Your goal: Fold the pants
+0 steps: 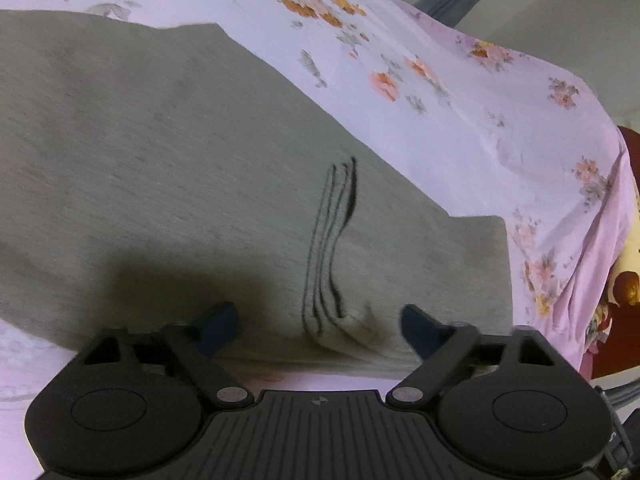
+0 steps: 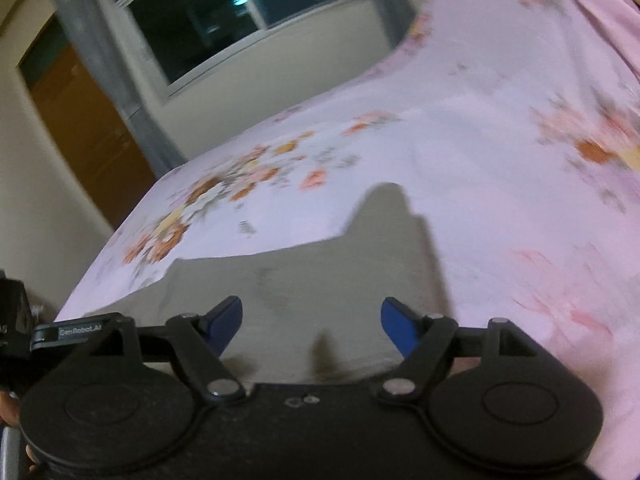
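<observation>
Grey pants (image 1: 168, 168) lie flat on a pink floral bedsheet (image 1: 460, 92), with dark stripe lines (image 1: 332, 240) running down the cloth. My left gripper (image 1: 320, 324) hovers over the near edge of the pants, jaws wide apart, a small raised fold of cloth (image 1: 360, 324) between them but not pinched. In the right wrist view the grey pants (image 2: 320, 288) lie under my right gripper (image 2: 312, 322), whose blue pads (image 2: 224, 320) stand apart and press on nothing.
The bedsheet (image 2: 460, 140) drapes over the bed's edge at the right of the left wrist view. A window (image 2: 224, 20), grey curtains (image 2: 100, 60) and a brown door (image 2: 80, 128) stand beyond the bed. A red and yellow item (image 1: 628, 280) sits off the bed's right edge.
</observation>
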The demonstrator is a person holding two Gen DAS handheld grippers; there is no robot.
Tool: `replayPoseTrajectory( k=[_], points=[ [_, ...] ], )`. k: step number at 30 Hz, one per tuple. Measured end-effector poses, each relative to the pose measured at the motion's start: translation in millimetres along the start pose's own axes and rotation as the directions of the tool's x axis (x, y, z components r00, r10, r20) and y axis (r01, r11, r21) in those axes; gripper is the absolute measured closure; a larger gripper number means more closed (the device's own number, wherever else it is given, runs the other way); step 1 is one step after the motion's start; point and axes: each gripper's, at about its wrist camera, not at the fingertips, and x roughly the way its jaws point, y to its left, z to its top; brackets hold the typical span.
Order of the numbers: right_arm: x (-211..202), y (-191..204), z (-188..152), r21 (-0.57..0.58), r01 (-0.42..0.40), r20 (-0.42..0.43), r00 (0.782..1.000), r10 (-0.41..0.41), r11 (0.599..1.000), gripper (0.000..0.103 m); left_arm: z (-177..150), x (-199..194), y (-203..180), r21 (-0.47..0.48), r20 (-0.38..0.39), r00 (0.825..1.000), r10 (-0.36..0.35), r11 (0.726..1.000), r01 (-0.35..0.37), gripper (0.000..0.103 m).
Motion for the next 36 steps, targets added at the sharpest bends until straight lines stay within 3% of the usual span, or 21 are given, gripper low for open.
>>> replayPoseTrajectory(
  k=[1,5,8,11,16,19,22,26,29,30,32,34,36],
  points=[
    [-0.3,-3.1,-0.4,0.007,0.001,0.003,1.0,-0.001,1.0,0.026,0.3,2.4,-0.9,-0.008,-0.004,1.0,-0.003,1.0,0.003,0.023],
    [-1.0,-8.9,-2.7,0.019,0.011,0.021,1.0,-0.011,1.0,0.026,-1.2,15.2,-5.3,-0.051,-0.039,0.998,-0.041,0.998,0.039,0.051],
    [-1.7,-13.6,0.0,0.036,0.021,0.039,0.999,-0.022,0.999,0.026,-5.0,28.9,-7.8,-0.113,-0.056,0.993,-0.102,0.989,0.095,0.054],
    [-3.1,-19.2,1.4,0.055,0.031,0.049,0.998,-0.034,0.998,0.026,-7.2,42.7,-11.8,-0.148,-0.056,0.991,-0.123,0.982,0.114,0.084],
    [-3.9,-23.9,10.3,0.025,0.118,0.072,0.99,-0.119,0.993,0.033,-3.1,23.4,-34.2,-0.057,0.047,0.995,-0.083,0.995,0.086,0.084],
    [2.3,-25.0,19.9,0.01,0.139,0.063,0.988,-0.139,0.99,0.044,8.6,-12.1,-35.5,0.011,0.135,0.986,-0.1,0.995,0.099,0.084],
    [9.7,-15.8,23.1,-0.031,0.134,0.055,0.99,-0.132,0.991,0.048,16.9,-44.8,-24.3,0.069,0.203,0.977,-0.065,0.996,0.052,0.084],
    [28.7,7.7,14.5,-0.103,0.098,-0.008,0.995,-0.1,0.99,0.052,11.2,-56.2,4.5,0.1,0.202,0.979,0.011,0.994,-0.032,0.084],
    [47.9,24.2,0.1,-0.156,0.09,-0.07,0.992,-0.102,0.984,0.053,0.6,-33.6,24.4,0.126,0.139,0.986,0.091,0.986,-0.109,0.083],
    [55.7,28.1,-6.7,-0.178,0.095,-0.096,0.989,-0.113,0.979,0.053,-3.5,-20.9,27.1,0.147,0.109,0.986,0.126,0.979,-0.142,0.081],
    [74.2,33.5,-21.1,-0.24,0.107,-0.182,0.971,-0.153,0.965,0.054,-6.7,-16.8,22.8,0.187,0.14,0.98,0.145,0.968,-0.169,0.079],
    [76.7,41.3,-30.1,-0.328,0.122,-0.173,0.967,-0.187,0.937,0.054,-4.3,-23.0,19.5,0.196,0.142,0.977,0.159,0.963,-0.185,0.071],
    [74.5,44.3,-27.1,-0.335,0.117,-0.182,0.966,-0.186,0.935,0.052,-1.5,-37.9,22.0,0.191,0.188,0.962,0.198,0.953,-0.234,0.044]
  ],
)
